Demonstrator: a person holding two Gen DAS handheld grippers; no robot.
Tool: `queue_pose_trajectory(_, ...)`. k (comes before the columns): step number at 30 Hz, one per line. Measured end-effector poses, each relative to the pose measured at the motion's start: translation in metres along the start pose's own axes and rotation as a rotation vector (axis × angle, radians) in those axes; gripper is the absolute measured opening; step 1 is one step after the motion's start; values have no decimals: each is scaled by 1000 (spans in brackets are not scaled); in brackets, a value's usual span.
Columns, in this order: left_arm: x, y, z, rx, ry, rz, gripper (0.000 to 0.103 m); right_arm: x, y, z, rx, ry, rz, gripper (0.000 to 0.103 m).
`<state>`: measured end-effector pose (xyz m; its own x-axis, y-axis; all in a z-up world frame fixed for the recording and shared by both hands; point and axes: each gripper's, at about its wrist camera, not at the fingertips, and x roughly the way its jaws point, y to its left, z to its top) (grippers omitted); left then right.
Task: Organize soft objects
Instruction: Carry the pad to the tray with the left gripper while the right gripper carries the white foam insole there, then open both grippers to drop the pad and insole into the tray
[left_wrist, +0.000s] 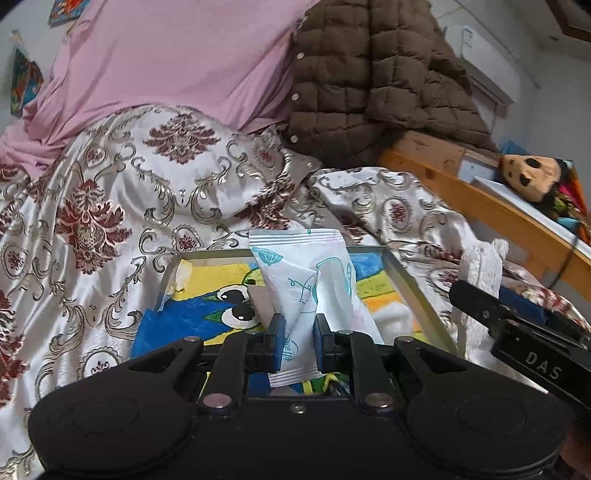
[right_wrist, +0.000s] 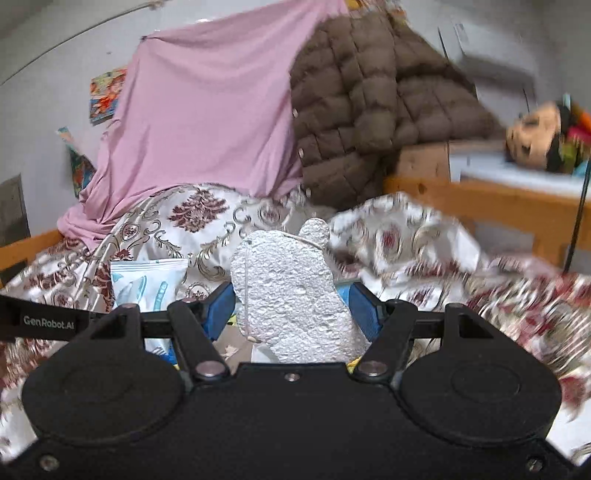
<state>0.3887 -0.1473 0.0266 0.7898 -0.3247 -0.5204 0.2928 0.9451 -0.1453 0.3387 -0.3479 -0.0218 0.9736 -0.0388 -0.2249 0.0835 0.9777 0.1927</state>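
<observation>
**Two soft items gripped, both over the tray**

Both grippers carry something. Left gripper is pinched nearly together on a white-and-teal soft packet, which stands upright between the pads above the picture-lined tray. Right gripper has its jaws spread wide around a white fuzzy plush piece; both blue pads look pressed to its sides, so I judge it held. In the left view that plush sits near right, just beside the tray's right rim.

To do the step well, I'd say: bring each item low over bare tray floor before letting go, set them side by side and not stacked, and free one gripper at a time so the tools don't collide. The packet is slick and may flop over.

Farther back: patterned satin bedspread, then pink sheet and brown quilted jacket; doll far right.
</observation>
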Motion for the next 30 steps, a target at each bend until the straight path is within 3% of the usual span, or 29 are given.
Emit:
queue_pose_trajectory(6,42,5,3,-42,46,15,18,37,-9,5,76,49,36,59)
queue_pose_trajectory(16,92,-5,-5,-10,123,-9,18,64,-38,-9,144,186,-10,59)
queue_pose_trajectory(30,105,-25,-7,34,141,-5,22,81,-57,-14,187,282,-13,61)
